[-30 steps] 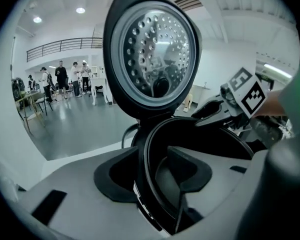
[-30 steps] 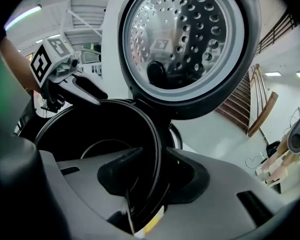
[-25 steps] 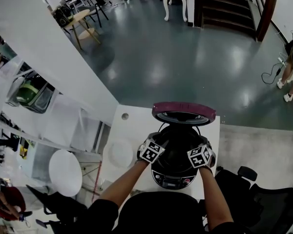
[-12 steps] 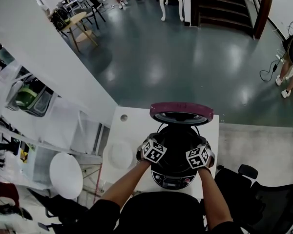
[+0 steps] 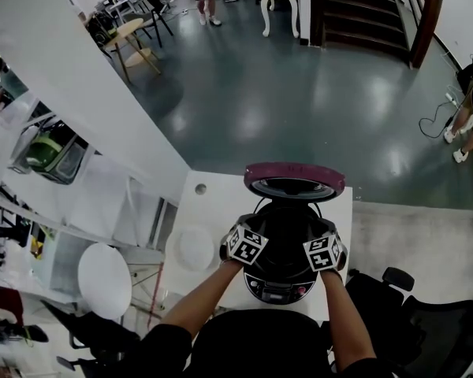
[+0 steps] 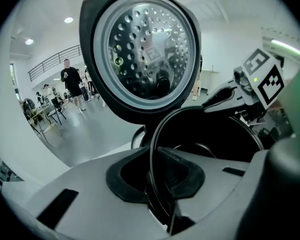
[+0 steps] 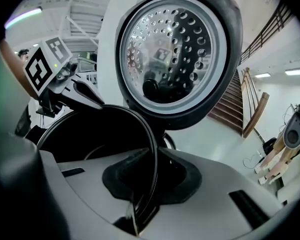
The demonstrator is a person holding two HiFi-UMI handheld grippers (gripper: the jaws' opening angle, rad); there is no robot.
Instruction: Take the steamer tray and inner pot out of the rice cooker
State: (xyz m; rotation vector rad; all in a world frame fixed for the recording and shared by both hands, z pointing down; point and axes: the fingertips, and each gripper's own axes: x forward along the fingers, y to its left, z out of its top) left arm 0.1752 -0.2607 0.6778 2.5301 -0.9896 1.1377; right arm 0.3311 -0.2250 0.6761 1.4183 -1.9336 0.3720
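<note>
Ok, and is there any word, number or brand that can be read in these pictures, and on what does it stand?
No text can be read anywhere.
The cooker's control panel: print too small to read.
The marker cubes: black-and-white square patterns, no letters.
The inner lid: only a reflected marker, no words.

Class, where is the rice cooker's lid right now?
In the head view, the lid stands raised open at the far side of the rice cooker, near the middle of the frame, on the white table.
</note>
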